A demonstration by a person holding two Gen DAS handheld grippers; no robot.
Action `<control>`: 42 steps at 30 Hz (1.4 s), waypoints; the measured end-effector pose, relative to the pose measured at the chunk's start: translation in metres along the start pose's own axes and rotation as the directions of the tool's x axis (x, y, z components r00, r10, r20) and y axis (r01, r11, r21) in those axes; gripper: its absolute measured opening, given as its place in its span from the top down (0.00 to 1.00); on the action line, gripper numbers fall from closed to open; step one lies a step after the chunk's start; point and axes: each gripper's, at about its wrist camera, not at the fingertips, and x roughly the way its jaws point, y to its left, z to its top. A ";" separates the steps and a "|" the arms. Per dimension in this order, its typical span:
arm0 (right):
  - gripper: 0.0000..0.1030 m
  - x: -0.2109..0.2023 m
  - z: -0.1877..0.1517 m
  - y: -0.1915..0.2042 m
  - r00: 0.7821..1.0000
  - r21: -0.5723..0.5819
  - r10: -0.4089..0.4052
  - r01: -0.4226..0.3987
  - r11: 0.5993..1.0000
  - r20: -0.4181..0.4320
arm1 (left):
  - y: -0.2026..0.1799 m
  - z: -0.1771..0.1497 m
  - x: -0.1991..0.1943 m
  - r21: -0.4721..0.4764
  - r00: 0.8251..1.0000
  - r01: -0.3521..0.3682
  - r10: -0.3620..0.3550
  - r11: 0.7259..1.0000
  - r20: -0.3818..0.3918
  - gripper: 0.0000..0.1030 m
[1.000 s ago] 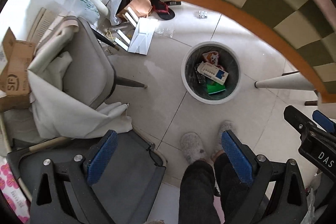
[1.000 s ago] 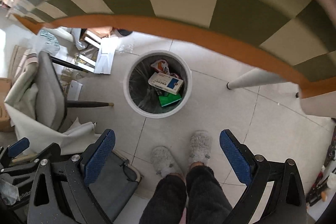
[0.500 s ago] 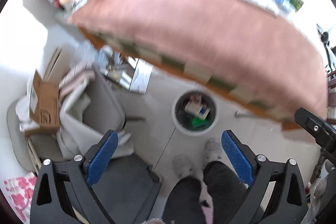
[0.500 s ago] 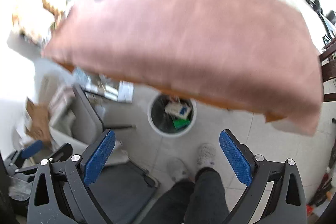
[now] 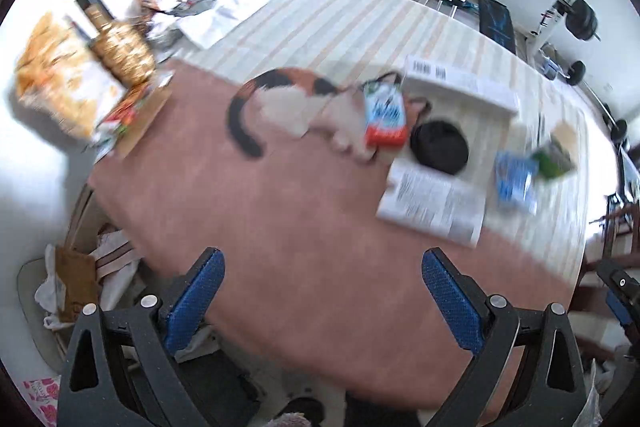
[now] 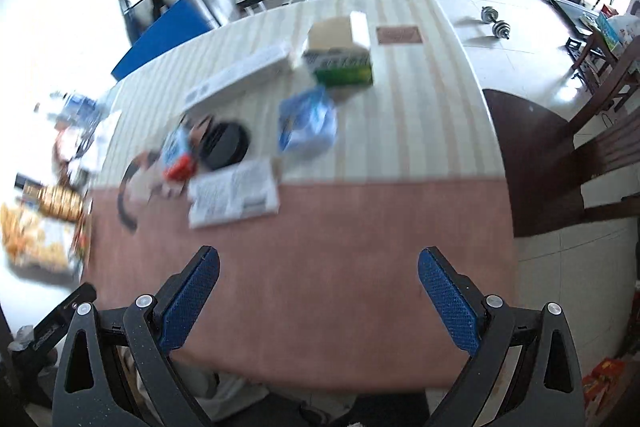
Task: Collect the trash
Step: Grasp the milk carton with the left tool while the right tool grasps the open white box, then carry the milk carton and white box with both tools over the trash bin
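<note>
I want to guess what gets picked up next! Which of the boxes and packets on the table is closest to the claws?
The flat white printed box, lying at the pink cloth's edge. The green-and-white carton and crinkly blue packet sit farther back on the striped part.

Daylight, bright. Both views are overexposed along the left and upper-left edge, where detail washes out to white. Motion blur smears the items on the bench (image 5: 328,211): the printed paper (image 5: 434,205), blue packet (image 6: 307,121) and green box (image 6: 344,67) are unreadable. Both grippers stay sharp. Fisheye bends the bench edges; black vignette fills the corners.
</note>
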 end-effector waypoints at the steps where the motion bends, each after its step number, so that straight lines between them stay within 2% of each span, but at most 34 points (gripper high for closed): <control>1: 0.02 0.011 0.021 0.000 1.000 0.012 -0.004 0.004 1.000 -0.001 | -0.008 0.017 0.008 -0.003 1.000 -0.005 0.005 1.000 -0.011 0.02; 5: 0.02 0.055 0.106 0.002 0.999 0.039 -0.033 0.033 0.999 -0.021 | -0.034 0.074 0.048 -0.026 0.997 -0.032 0.030 0.999 -0.067 0.02; 8: 0.02 0.090 0.153 0.008 0.998 0.040 -0.050 0.052 0.998 -0.046 | -0.044 0.103 0.081 -0.049 0.992 -0.018 0.012 0.999 -0.129 0.02; 14: 0.02 0.162 0.208 0.022 0.988 0.001 -0.090 0.090 0.996 -0.123 | -0.044 0.133 0.137 -0.107 0.974 0.006 -0.031 0.994 -0.225 0.02; 21: 0.02 0.217 0.228 0.029 0.968 -0.043 -0.136 0.130 0.991 -0.211 | -0.045 0.143 0.188 -0.126 0.950 0.020 -0.058 0.992 -0.308 0.03; 24: 0.02 0.228 0.232 0.033 0.965 -0.056 -0.141 0.132 0.990 -0.220 | -0.046 0.143 0.199 -0.110 0.948 0.012 -0.046 0.994 -0.315 0.04; 26: 0.02 0.232 0.236 0.034 0.965 -0.066 -0.146 0.134 0.989 -0.219 | -0.046 0.142 0.201 -0.101 0.950 0.001 -0.032 0.995 -0.309 0.13; 28: 0.02 0.235 0.238 0.034 0.965 -0.065 -0.143 0.132 0.989 -0.220 | -0.043 0.142 0.202 -0.113 0.952 0.015 -0.049 0.993 -0.303 0.32; 29: 0.02 0.235 0.237 0.035 0.966 -0.062 -0.139 0.128 0.990 -0.218 | -0.043 0.143 0.202 -0.115 0.952 0.019 -0.054 0.993 -0.300 0.38; 30: 0.02 0.236 0.238 0.035 0.967 -0.062 -0.135 0.124 0.990 -0.215 | -0.042 0.143 0.202 -0.114 0.954 0.022 -0.055 0.993 -0.294 0.49; 31: 0.03 0.236 0.238 0.034 0.968 -0.062 -0.134 0.123 0.990 -0.213 | -0.042 0.143 0.201 -0.109 0.956 0.026 -0.056 0.994 -0.287 0.55; 34: 0.12 0.230 0.227 0.028 0.969 -0.066 -0.151 0.140 0.988 -0.195 | -0.047 0.146 0.200 -0.073 0.961 0.018 -0.038 0.997 -0.274 0.55; 39: 0.14 0.219 0.217 0.016 0.973 -0.081 -0.152 0.140 0.987 -0.171 | -0.052 0.146 0.192 -0.032 0.971 -0.005 -0.003 0.999 -0.238 0.55; 42: 0.14 0.205 0.213 0.014 0.977 -0.088 -0.155 0.143 0.986 -0.147 | -0.055 0.148 0.174 -0.013 0.979 -0.011 0.008 1.000 -0.204 0.55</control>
